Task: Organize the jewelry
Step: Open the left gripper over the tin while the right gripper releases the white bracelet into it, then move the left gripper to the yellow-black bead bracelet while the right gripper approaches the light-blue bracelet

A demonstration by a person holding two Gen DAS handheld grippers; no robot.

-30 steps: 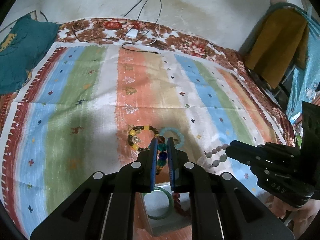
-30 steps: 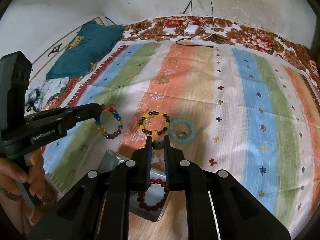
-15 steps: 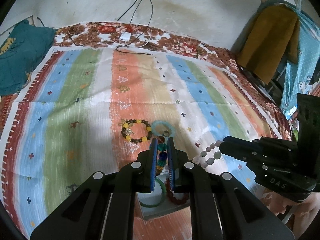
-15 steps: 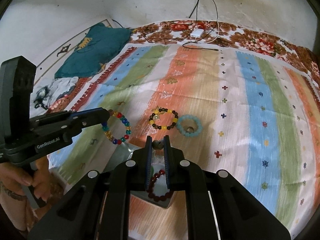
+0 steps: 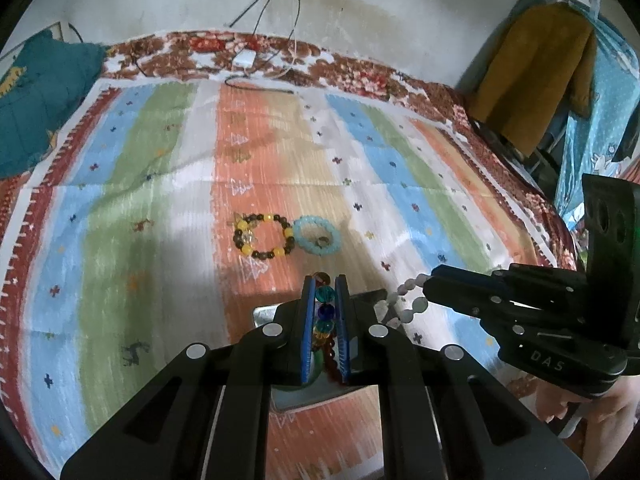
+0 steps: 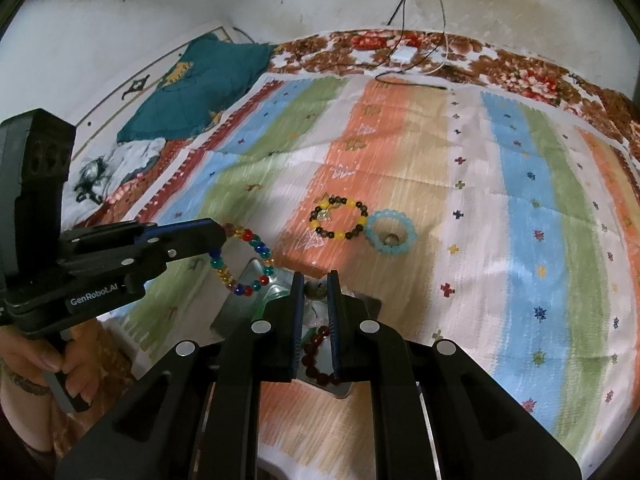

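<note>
My left gripper [image 5: 324,280] is shut on a multicoloured bead bracelet [image 6: 242,262], which hangs above the edge of a grey metal tray [image 6: 236,308]. My right gripper [image 6: 314,280] is shut on a pale white-grey bead bracelet [image 5: 404,300], held over the same tray [image 5: 262,314]. A dark red bead bracelet [image 6: 316,358] and a green bangle [image 5: 316,364] lie in the tray. A yellow-and-brown bead bracelet [image 5: 262,236] and a light blue bead bracelet [image 5: 318,235] lie side by side on the striped cloth beyond the tray.
The striped cloth [image 5: 120,220] covers a bed with a floral sheet. A teal pillow [image 5: 36,100] lies at the far left. A white charger and cables [image 5: 245,60] lie at the head of the bed. Clothes hang at the right [image 5: 536,68].
Both grippers have drawn back towards me with their bracelets. The tray now sits further forward in both views, and the two loose bracelets appear further away.
</note>
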